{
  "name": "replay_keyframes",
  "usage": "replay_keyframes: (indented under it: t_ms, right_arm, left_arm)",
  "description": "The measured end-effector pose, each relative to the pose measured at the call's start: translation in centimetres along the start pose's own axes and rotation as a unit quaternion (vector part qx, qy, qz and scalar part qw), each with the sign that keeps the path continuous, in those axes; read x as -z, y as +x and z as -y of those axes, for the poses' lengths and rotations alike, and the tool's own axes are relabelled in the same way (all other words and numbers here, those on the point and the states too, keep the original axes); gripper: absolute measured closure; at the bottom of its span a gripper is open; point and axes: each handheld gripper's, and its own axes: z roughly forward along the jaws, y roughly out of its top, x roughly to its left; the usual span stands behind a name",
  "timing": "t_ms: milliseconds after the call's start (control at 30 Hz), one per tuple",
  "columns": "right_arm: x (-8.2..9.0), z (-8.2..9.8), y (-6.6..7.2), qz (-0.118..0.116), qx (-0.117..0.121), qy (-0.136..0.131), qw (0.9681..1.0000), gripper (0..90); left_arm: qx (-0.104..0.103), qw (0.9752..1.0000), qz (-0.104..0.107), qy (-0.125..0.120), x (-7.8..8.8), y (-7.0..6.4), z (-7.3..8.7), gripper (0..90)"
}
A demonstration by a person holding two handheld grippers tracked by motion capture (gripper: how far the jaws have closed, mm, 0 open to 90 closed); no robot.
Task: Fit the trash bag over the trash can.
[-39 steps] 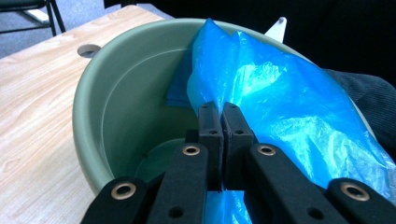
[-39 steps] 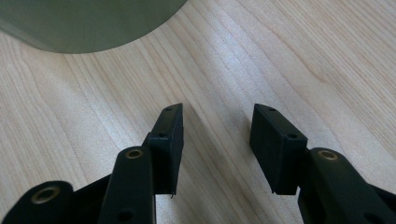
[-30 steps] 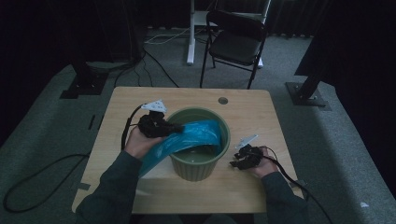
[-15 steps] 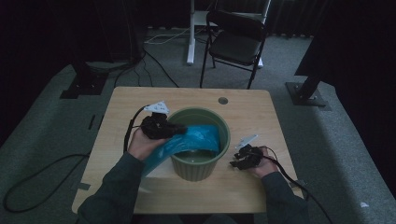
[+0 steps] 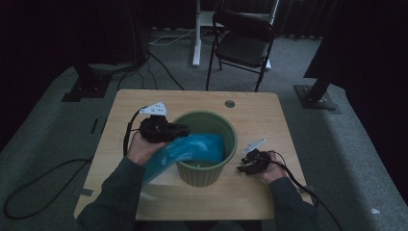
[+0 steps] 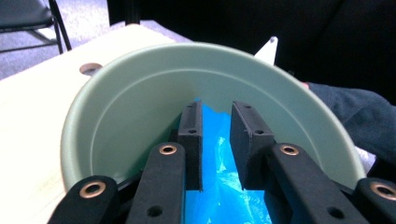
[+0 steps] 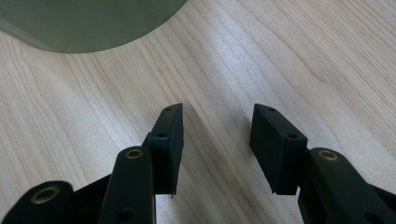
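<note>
High view: a pale wooden surface [image 5: 144, 103] sits in a dark room, with a black folding chair [image 5: 243, 45] on the grey carpet beyond its far edge. A person sits at the near edge, forearms in dark sleeves reaching forward, one claw in each hand.

At the middle of the surface stands a round green bin [image 5: 204, 168], upright and open at the top. A blue plastic bag [image 5: 187, 149] drapes over its left rim: part of it lies inside the bin, and the rest trails down the outside toward the near left, over the surface.

The left claw [image 5: 185, 129] reaches over the bin's left rim, just above the bag. From the left gripper view, the left claw [image 6: 215, 140] points into the bin and its jaws have just been opening; they now stand a little apart, with the blue bag [image 6: 219, 186] lying between and below them, and the pads do not appear to press it.

The right claw [image 5: 244, 164] rests low on the surface just right of the bin, well apart from the bag. From the right gripper view, the right claw [image 7: 217, 144] has its jaws apart and empty over bare wood, the bin's wall [image 7: 88, 23] at the far left.

Judging by this, the step in hand is letting go of the bag after feeding it into the bin. The next move likely calls for regripping the loose outer part and spreading it around the rim.
</note>
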Motion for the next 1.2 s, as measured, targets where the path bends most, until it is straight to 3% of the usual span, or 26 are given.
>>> replay_keyframes:
  t_ms: [233, 633, 833, 1200]
  right_arm:
    - [0.0, 0.0, 0.0, 0.0, 0.0, 0.0, 1.0, 53.7]
    - [0.0, 0.0, 0.0, 0.001, 0.0, 0.0, 1.0, 53.7]
    - [0.0, 0.0, 0.0, 0.001, -0.001, -0.001, 1.0, 53.5]
    - [0.0, 0.0, 0.1, 0.001, -0.001, -0.001, 1.0, 53.4]
  left_arm:
    - [-0.01, 0.9996, -0.025, -0.009, 1.5, 0.0, 0.2, 68.8]
    - [-0.006, 0.998, -0.059, -0.022, 4.5, 0.3, 1.6, 64.4]
    - [0.001, 0.9977, -0.062, -0.027, 5.4, 0.5, 2.5, 62.9]
    - [-0.01, 0.9975, -0.068, -0.019, 6.6, -0.1, 3.4, 59.5]
